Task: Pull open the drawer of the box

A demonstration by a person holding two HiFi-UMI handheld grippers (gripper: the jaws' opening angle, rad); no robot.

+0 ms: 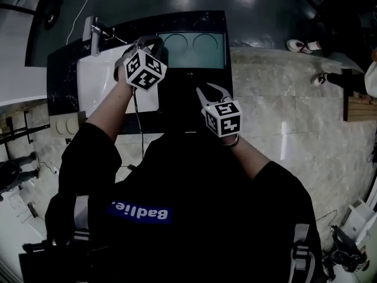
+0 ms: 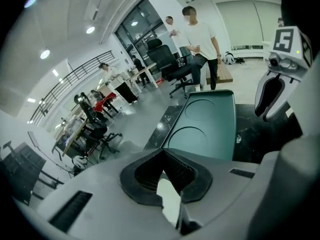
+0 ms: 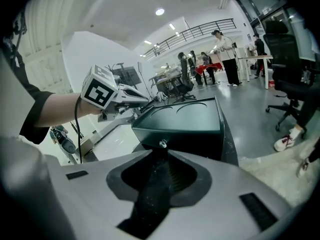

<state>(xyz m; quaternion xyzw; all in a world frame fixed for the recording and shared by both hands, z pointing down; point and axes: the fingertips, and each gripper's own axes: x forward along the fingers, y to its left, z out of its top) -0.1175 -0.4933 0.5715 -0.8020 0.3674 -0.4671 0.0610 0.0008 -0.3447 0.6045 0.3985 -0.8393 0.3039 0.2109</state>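
Observation:
A dark green box (image 1: 194, 49) with two round recesses on its lid stands on a black counter (image 1: 70, 69). Its drawer front faces me and carries a small metal knob (image 1: 189, 73). My right gripper (image 1: 212, 91) hangs just in front of and right of the knob, its jaws open a little with nothing between them. In the right gripper view the knob (image 3: 162, 144) sits just beyond the fingertips of that gripper (image 3: 161, 155). My left gripper (image 1: 144, 42) hovers at the box's left corner, above a white basin (image 1: 97, 81). Its curved jaws meet at the tips, empty, and the box (image 2: 205, 119) lies ahead.
A faucet (image 1: 94, 31) rises behind the basin. Marble-patterned floor (image 1: 283, 117) spreads to the right, where a person's shoes (image 1: 300, 45) stand near the counter. Office chairs (image 2: 172, 66), desks and standing people (image 2: 200, 39) fill the room beyond the box.

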